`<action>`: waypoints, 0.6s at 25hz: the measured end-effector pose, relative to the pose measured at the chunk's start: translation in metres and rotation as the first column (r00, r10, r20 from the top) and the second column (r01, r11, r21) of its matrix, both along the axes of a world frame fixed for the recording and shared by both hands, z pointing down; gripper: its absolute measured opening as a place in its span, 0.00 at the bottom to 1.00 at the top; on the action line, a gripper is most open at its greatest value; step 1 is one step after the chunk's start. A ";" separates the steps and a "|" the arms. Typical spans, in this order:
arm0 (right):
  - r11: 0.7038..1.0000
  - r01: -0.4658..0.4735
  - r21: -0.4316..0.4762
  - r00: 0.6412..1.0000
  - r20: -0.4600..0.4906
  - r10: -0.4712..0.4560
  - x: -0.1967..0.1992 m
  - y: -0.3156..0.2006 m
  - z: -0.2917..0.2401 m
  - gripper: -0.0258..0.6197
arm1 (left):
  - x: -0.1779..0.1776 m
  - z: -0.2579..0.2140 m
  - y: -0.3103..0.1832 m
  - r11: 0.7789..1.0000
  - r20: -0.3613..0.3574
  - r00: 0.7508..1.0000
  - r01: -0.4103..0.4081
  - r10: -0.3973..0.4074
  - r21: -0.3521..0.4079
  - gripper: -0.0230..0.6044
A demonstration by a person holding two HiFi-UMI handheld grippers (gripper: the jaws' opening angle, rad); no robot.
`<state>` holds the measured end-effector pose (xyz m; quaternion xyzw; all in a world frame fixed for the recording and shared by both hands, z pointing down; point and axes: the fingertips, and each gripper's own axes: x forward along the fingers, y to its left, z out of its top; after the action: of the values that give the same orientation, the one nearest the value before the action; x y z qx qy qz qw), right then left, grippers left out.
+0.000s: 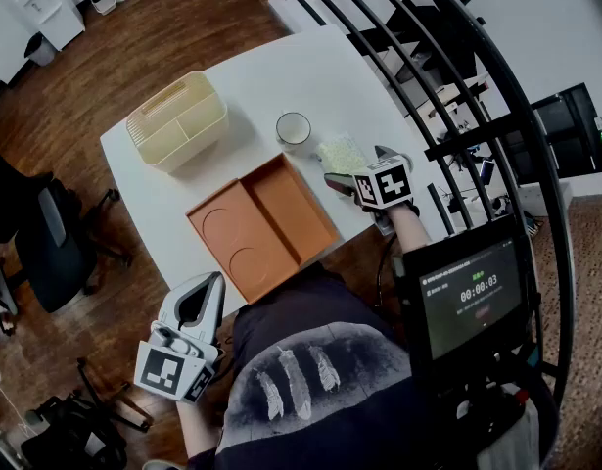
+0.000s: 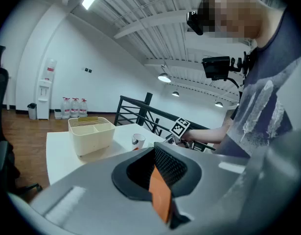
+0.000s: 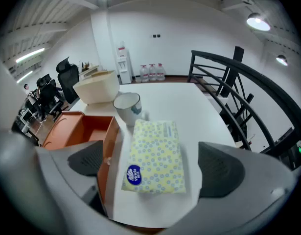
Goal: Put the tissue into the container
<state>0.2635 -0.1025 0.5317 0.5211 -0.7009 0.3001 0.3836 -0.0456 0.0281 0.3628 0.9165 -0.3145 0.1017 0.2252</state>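
Note:
A yellow patterned tissue pack (image 1: 341,152) (image 3: 155,155) lies flat on the white table (image 1: 163,179), near its right edge. My right gripper (image 1: 360,165) (image 3: 152,166) stands open around it, one pad on either side and neither touching it. The cream divided container (image 1: 178,120) (image 3: 97,86) (image 2: 91,133) stands at the table's far left corner. My left gripper (image 1: 205,297) (image 2: 157,173) hangs off the table's near edge beside my body, its jaws shut together with nothing in them.
An orange tray (image 1: 264,225) (image 3: 79,129) lies just left of the tissue pack. A white cup (image 1: 293,128) (image 3: 127,106) stands beyond the pack. A black railing (image 1: 457,96) curves along the right. An office chair (image 1: 46,243) stands left of the table.

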 end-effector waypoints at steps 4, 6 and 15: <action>0.996 -0.014 -0.087 0.999 -0.045 0.010 0.004 -0.003 0.040 0.97 | -0.007 0.011 -0.002 1.000 0.003 1.000 0.000 0.000 0.006 0.04; 0.993 -0.014 -0.119 0.997 -0.078 0.005 0.008 -0.006 0.053 0.97 | -0.010 0.014 -0.002 1.000 0.005 1.000 0.003 -0.003 0.006 0.04; 0.978 -0.010 -0.207 0.999 -0.052 -0.001 0.006 -0.006 0.081 0.81 | -0.017 0.016 0.004 0.999 0.010 0.999 0.037 -0.036 -0.005 0.04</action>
<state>0.2699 -0.1081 0.6124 0.4876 -0.6544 0.3588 0.4532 -0.0621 0.0320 0.3792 0.9095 -0.3321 0.1031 0.2278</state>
